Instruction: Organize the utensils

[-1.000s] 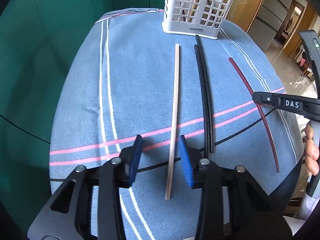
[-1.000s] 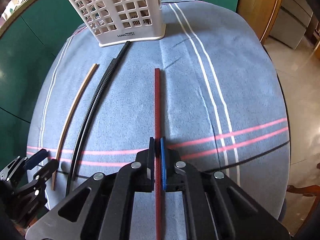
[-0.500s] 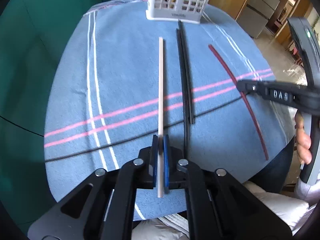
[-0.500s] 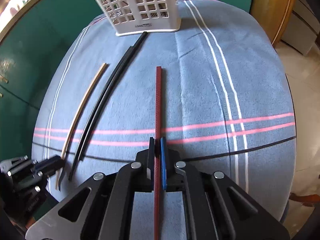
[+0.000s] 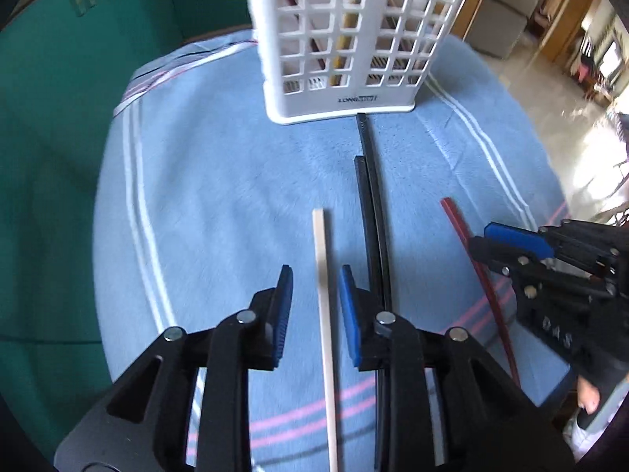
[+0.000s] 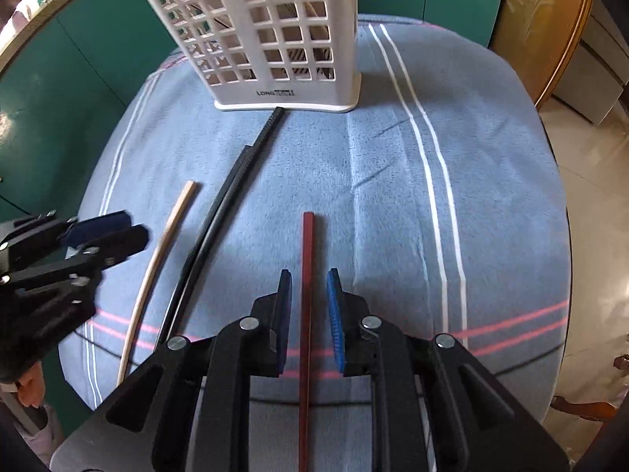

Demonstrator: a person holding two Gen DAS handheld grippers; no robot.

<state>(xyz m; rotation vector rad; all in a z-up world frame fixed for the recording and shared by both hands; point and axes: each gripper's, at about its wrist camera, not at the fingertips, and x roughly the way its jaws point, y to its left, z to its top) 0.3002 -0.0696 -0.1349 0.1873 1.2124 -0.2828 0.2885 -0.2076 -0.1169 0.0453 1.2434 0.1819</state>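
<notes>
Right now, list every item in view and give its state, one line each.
Left hand-held gripper: open, straddling the beige chopstick.
Right hand-held gripper: open, straddling the red chopstick.
Beige chopstick: lying flat, ungripped.
Red chopstick: lying flat, ungripped.
Black chopsticks: lying side by side.
White basket: upright, holding utensils.

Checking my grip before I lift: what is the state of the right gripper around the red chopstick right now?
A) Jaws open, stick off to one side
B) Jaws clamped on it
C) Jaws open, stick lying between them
C: in the right wrist view the right gripper has its jaws apart, with a gap on each side of the red chopstick running between them.
</notes>
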